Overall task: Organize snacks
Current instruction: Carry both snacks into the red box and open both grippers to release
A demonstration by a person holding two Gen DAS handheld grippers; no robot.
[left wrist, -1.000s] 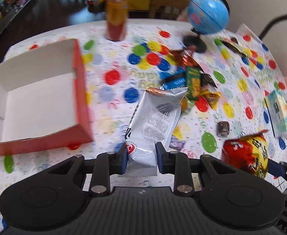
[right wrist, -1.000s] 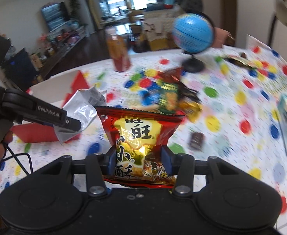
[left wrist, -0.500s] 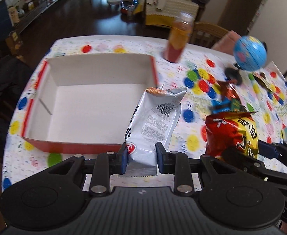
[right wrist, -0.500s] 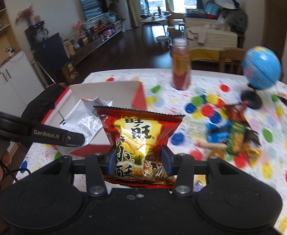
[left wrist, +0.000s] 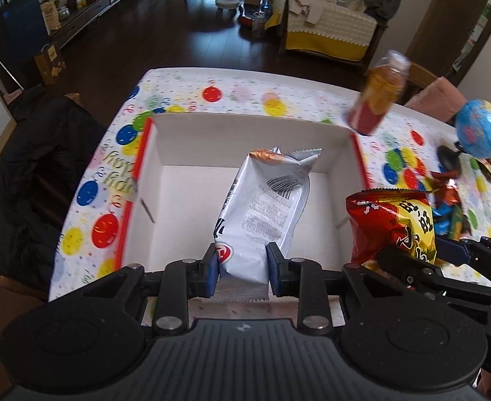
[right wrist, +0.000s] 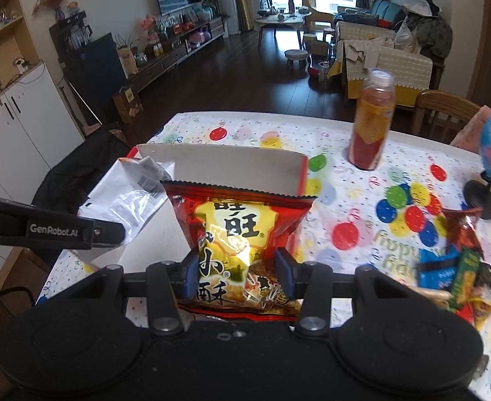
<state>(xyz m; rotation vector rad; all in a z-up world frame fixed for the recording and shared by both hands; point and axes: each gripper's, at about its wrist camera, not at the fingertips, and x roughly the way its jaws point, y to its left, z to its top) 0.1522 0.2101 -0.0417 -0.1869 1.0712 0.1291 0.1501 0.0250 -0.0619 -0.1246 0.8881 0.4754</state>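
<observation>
Both grippers are now hanging at the white box (left wrist: pixel 175 207), which a second ago was lying off to the left of the left gripper (left wrist: pixel 242 265). Nearest, that gripper is clamping the white packet (left wrist: pixel 265 210) by its lower end, long axis pointing away over the box floor; the right gripper (right wrist: pixel 237 275) is gripping the red bag (right wrist: pixel 238 230) upright beside the box's right wall. Beyond, loose snacks (right wrist: pixel 453 267) are lying on the spotted tablecloth (right wrist: pixel 346 180).

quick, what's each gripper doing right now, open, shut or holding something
Left gripper: shut on the white snack packet.
Right gripper: shut on the red and yellow snack bag.
</observation>
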